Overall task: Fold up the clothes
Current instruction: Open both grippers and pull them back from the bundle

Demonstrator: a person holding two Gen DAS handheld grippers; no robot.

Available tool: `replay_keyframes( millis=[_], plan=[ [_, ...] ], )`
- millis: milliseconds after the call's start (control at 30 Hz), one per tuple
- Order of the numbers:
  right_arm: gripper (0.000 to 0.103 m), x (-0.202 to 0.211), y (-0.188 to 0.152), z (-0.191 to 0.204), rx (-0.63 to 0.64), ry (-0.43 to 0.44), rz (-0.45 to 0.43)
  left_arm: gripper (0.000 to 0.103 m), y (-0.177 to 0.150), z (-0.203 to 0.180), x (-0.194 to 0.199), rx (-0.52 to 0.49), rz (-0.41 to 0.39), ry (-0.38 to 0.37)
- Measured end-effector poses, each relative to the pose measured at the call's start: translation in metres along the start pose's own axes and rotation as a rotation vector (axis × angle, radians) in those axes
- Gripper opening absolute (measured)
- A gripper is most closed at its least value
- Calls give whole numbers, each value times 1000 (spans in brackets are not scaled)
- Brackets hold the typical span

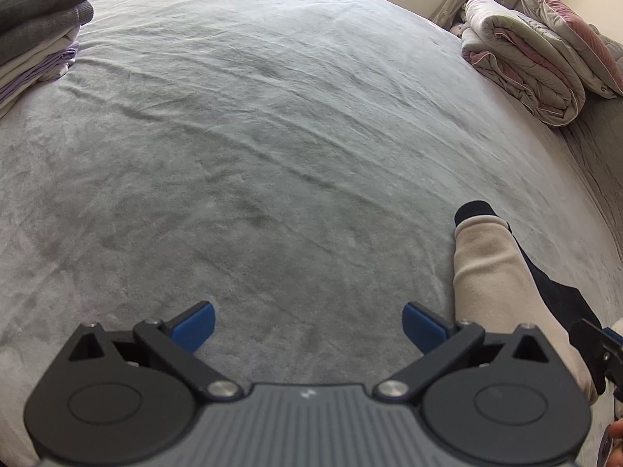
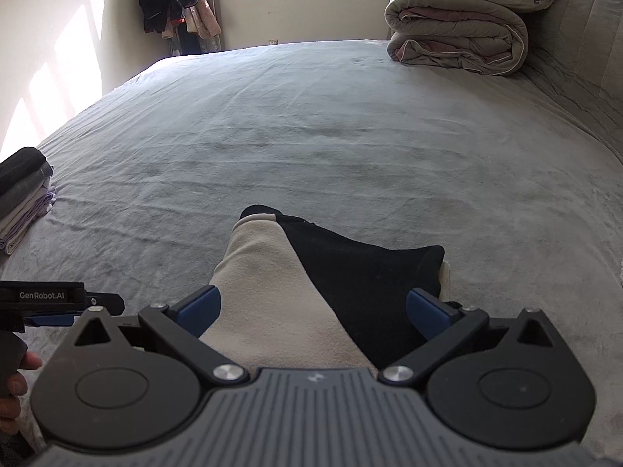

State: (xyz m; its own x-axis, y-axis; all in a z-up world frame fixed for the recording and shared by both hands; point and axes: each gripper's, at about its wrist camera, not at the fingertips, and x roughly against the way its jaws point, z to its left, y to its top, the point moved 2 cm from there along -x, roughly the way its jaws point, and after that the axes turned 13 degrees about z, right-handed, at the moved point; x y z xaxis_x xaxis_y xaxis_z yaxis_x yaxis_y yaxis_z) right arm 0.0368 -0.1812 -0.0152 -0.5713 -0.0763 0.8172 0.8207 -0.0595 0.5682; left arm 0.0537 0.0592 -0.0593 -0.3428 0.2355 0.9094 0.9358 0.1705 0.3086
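Soft grey bed (image 2: 350, 124) holds our cream-and-black fleece garment (image 2: 280, 292); both tools, left tool (image 1: 307, 329) and right tool (image 2: 313, 313), gape empty, so fleece could bunch if we grab badly.

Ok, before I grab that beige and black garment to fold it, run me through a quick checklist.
1. Right gripper open: ok, fingers spread either side of the beige and black garment.
2. Left gripper open and empty: ok, over bare bed cover.
3. Garment lying flat: not ok, bunched, a sleeve stretched forward.
4. Room to spread it: ok, bed cover is bare ahead.
5. Folded stack out of the way: ok, far left.
6. Garment's near edge: cannot tell, hidden under the gripper.
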Motion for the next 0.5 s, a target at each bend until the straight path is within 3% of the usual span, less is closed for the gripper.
replay_keyframes(
  millis=[233,500],
  plan=[
    [103,12,-7,-17,18,-61,-52,102,-4,-24,-2,-80,15,-86],
    [103,16,-13,-62,-87,-58,-46,102,-7,-52,-8,-155,40,-173]
  ],
)
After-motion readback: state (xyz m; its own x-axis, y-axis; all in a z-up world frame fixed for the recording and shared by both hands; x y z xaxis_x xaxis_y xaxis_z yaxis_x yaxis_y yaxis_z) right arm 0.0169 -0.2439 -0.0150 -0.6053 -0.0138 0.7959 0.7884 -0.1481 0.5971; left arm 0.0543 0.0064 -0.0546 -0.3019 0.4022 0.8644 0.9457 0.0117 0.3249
